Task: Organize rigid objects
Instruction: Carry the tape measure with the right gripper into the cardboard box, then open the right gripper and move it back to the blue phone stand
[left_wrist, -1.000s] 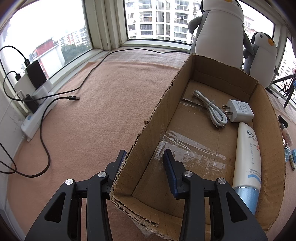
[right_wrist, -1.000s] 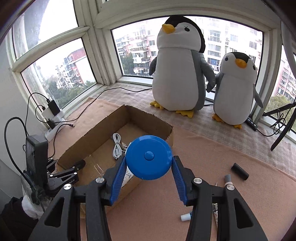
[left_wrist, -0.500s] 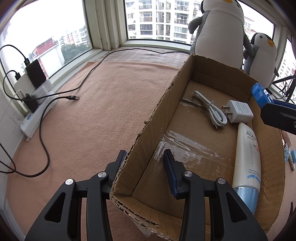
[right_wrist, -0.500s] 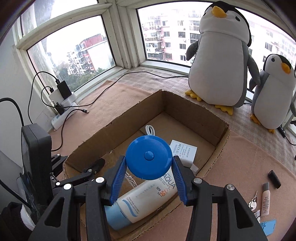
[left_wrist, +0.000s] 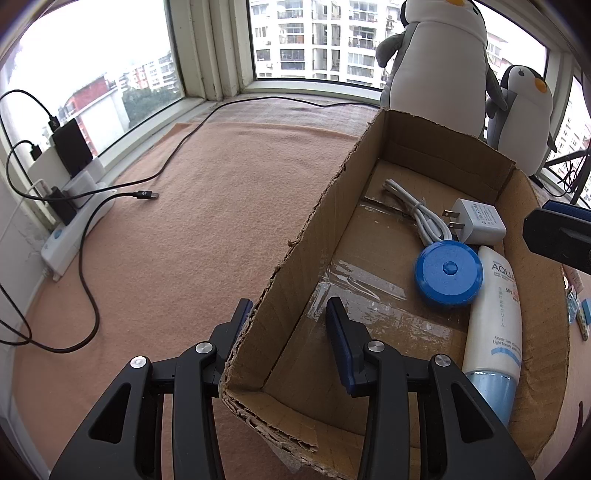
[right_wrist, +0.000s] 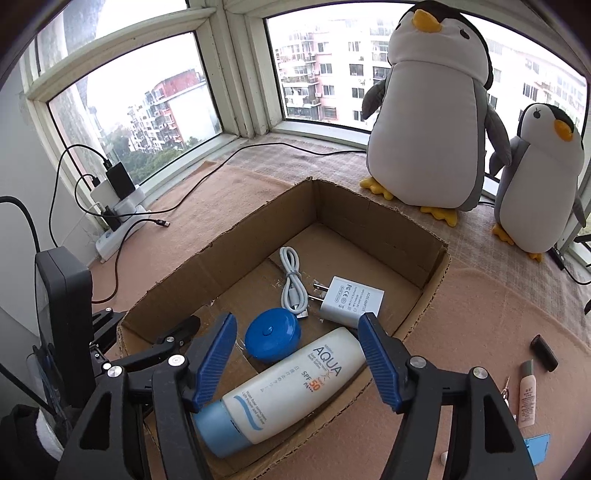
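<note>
- I see the cardboard box on the blanket-covered sill, its near left wall straddled by my left gripper; one finger sits outside and one inside, not closed on the wall as far as I can judge, so I read it as bracing the box
- My right gripper hovers above the box's near end, spread wide and carrying nothing
- The sunscreen tube lies on the box floor along its right wall
- The blue round case, probably a tape measure, lies flat on the floor, touching the tube, with the white cable and charger plug just beyond it; I judge this placing step finished
- Small items remain outside on the right: a pale tube and a dark cap; my next move calls for swinging the free right gripper there and closing on one
</note>
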